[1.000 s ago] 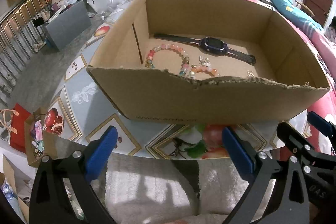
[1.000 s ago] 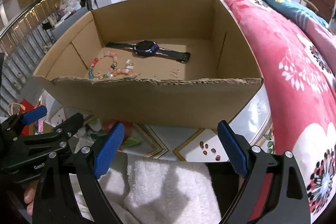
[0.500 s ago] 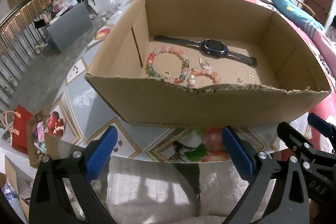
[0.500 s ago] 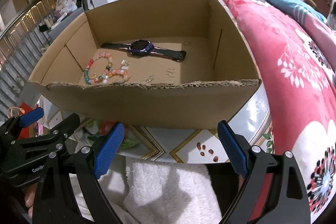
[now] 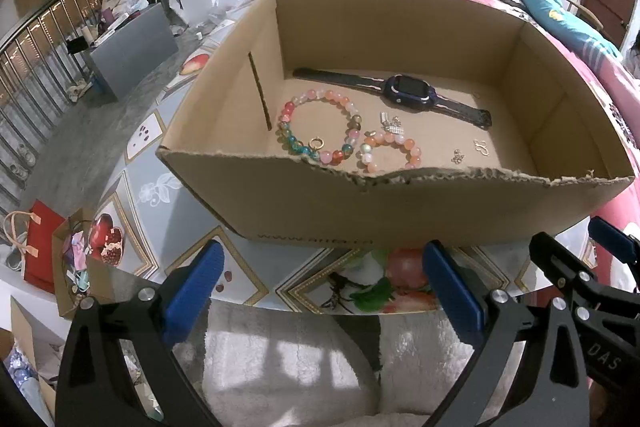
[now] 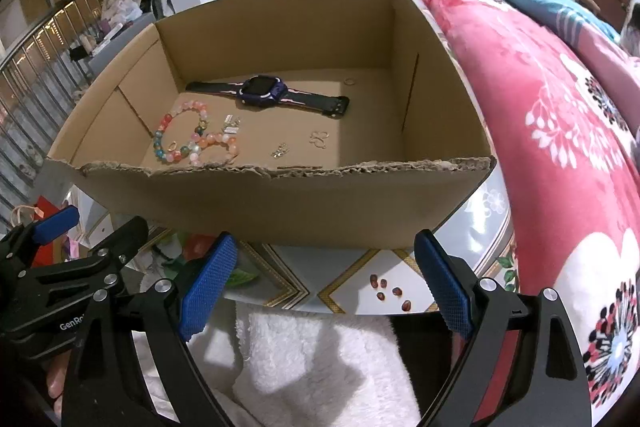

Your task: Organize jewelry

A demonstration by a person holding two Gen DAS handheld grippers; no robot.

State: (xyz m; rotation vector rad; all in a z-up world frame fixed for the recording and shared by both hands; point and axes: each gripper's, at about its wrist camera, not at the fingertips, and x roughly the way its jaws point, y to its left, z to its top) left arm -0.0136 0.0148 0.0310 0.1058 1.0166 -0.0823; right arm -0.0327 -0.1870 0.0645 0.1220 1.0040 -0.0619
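An open cardboard box [image 5: 400, 203] [image 6: 280, 195] stands on a patterned table. On its floor lie a dark purple watch [image 5: 404, 93] [image 6: 264, 93], a large multicoloured bead bracelet [image 5: 320, 131] [image 6: 176, 135], a smaller orange bead bracelet [image 5: 390, 151] [image 6: 218, 143], a gold ring [image 5: 316, 143] and small silver and gold earrings [image 5: 480, 147] [image 6: 319, 139]. My left gripper [image 5: 320, 291] and right gripper [image 6: 322, 283] hover in front of the box's near wall, both open and holding nothing.
The table [image 5: 152, 195] [image 6: 348, 283] carries a fruit-print cover and ends just before my grippers. White fluffy fabric [image 6: 320, 367] lies below. A red floral blanket [image 6: 560, 107] borders the right. A railing [image 5: 36, 67] and red bag [image 5: 38, 243] sit left.
Both grippers have risen, so I look further down into the box and more of its floor and jewelry shows. Both stay open.
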